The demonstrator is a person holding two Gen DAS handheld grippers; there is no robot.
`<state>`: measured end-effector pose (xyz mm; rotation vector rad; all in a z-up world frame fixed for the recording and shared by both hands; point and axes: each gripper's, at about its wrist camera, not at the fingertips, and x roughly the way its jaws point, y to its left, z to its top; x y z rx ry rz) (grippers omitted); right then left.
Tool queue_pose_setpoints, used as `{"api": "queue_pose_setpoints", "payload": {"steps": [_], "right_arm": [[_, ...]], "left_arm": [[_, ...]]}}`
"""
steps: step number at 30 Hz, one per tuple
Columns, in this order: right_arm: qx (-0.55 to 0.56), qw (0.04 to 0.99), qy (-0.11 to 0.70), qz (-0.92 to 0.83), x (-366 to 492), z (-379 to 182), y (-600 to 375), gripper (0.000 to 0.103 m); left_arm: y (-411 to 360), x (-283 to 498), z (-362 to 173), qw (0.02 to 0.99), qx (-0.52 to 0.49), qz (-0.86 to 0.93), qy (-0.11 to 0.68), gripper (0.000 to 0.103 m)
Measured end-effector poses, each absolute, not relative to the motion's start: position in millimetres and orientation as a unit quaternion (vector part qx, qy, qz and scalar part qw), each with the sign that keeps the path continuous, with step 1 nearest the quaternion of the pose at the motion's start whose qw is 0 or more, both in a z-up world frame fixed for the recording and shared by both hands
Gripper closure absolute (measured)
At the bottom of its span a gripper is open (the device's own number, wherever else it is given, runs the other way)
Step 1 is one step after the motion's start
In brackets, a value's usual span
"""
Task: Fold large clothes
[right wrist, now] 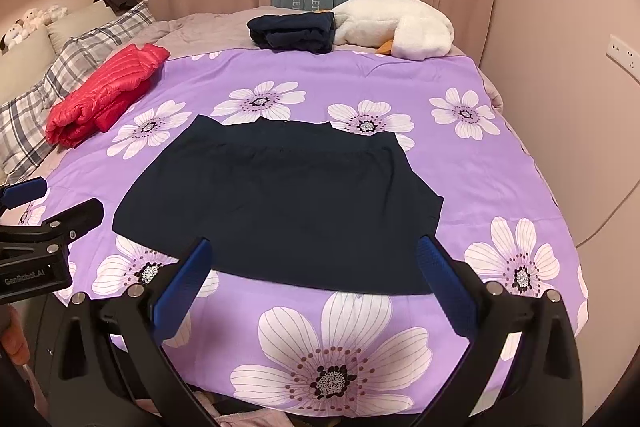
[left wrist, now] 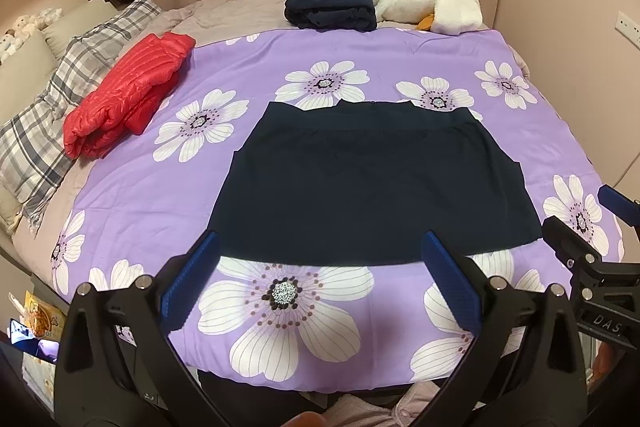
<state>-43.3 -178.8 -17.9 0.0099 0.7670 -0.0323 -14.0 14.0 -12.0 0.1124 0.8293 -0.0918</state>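
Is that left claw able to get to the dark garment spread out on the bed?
Probably yes. The left claw hangs open just short of the navy garment, whose near hem lies flat on the purple floral quilt. Nothing lies between them.

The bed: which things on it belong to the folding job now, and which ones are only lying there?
For the job:
- dark navy garment, spread flat on the purple floral cover
- left claw and right claw, both open, holding nothing

Only lying there:
- red puffer jacket, already folded
- folded dark clothes
- white plush toy
- plaid pillow
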Motion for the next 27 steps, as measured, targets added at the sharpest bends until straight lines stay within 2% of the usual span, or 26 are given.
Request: {"api": "queue_pose_setpoints", "payload": {"steps": [27], "right_arm": [[0.013, 0.925, 0.379, -0.014, -40.3, -23.7, -181.1, 0.001]], "left_arm": [[8.6, -11.4, -15.5, 0.912, 0.062, -0.052, 0.402, 0.002]]}}
